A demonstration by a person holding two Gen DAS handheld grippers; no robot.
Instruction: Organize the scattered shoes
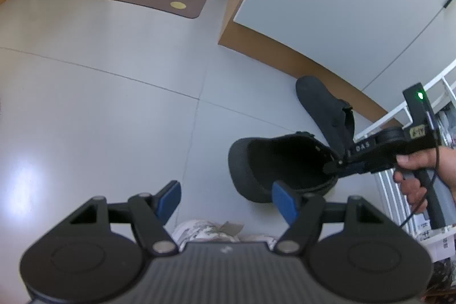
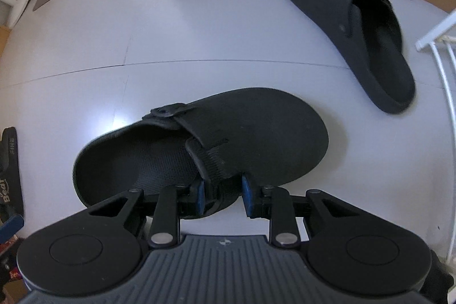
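right wrist view: right gripper [image 2: 222,197] fingers clamp the near black clog [image 2: 242,133] by its side edge; left gripper [image 1: 226,202] fingers apart, empty.

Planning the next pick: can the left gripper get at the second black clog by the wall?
Probably not directly: the left gripper is open and empty, but the held clog and right gripper sit between it and the far clog.

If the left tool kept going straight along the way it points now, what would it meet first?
Probably bare grey floor. The left tool is open and empty; the black clog held by the right tool lies right of its line, though depth is unclear.
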